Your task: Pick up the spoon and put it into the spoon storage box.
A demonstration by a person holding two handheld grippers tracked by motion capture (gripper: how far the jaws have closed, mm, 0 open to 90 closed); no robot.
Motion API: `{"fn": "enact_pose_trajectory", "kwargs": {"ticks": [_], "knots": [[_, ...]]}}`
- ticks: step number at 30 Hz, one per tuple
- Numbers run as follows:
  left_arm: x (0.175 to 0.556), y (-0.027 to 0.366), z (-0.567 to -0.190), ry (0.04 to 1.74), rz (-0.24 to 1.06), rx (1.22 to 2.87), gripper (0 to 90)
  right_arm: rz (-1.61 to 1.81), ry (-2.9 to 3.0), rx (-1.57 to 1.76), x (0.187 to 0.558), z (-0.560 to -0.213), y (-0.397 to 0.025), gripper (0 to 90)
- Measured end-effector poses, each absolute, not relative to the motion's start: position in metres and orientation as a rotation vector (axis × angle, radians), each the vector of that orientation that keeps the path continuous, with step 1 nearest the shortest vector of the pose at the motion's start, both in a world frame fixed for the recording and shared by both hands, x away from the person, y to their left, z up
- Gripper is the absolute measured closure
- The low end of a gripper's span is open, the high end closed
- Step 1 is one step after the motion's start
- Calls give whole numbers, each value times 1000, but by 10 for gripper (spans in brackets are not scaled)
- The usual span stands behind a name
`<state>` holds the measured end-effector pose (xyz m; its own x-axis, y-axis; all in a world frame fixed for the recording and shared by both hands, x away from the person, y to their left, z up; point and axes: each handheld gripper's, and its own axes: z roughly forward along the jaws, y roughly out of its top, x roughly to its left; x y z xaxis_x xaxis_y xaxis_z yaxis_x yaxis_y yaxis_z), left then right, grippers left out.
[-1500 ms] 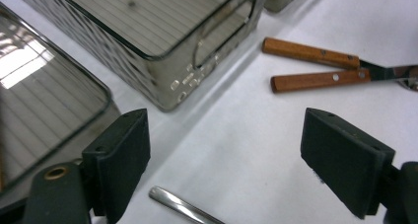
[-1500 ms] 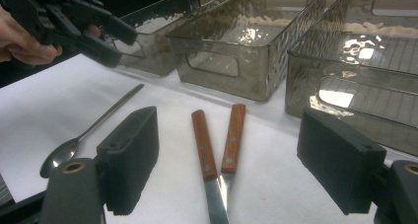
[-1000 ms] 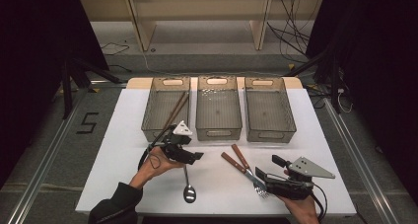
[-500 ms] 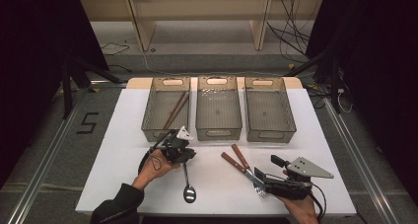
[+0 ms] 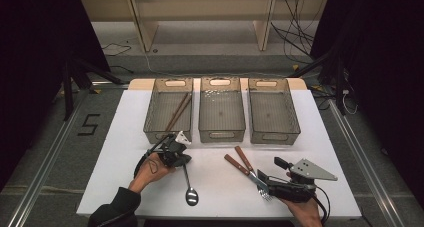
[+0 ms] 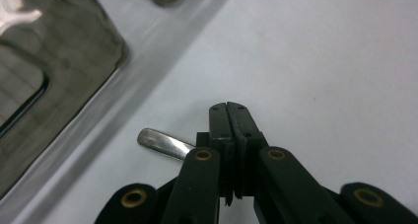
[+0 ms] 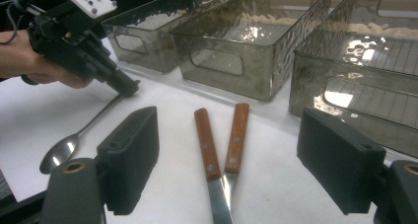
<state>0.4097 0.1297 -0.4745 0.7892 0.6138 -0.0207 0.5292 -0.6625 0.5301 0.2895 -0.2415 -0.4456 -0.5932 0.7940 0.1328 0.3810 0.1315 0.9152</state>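
While on white table (image 5: 125,152): one spoon (image 5: 190,193), two wooden-handled knives (image 5: 241,163), three bins (image 5: 221,109).

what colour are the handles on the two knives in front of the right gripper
The knife handles are reddish-brown wood with small rivets, clearest in the right gripper view.

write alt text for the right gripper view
Two wide-open black jaws of the right gripper frame two wooden-handled knives on a white table. Farther left, the left gripper pinches a silver metal spoon, before three clear plastic bins.
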Motion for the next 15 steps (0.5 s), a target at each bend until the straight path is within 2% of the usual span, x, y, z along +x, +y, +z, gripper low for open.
{"fn": "enact_pose_trajectory", "kwargs": {"ticks": [15], "knots": [[382, 169, -471, 926, 165, 2519, 886, 1452, 2030, 1129, 289, -445, -241, 247]]}}
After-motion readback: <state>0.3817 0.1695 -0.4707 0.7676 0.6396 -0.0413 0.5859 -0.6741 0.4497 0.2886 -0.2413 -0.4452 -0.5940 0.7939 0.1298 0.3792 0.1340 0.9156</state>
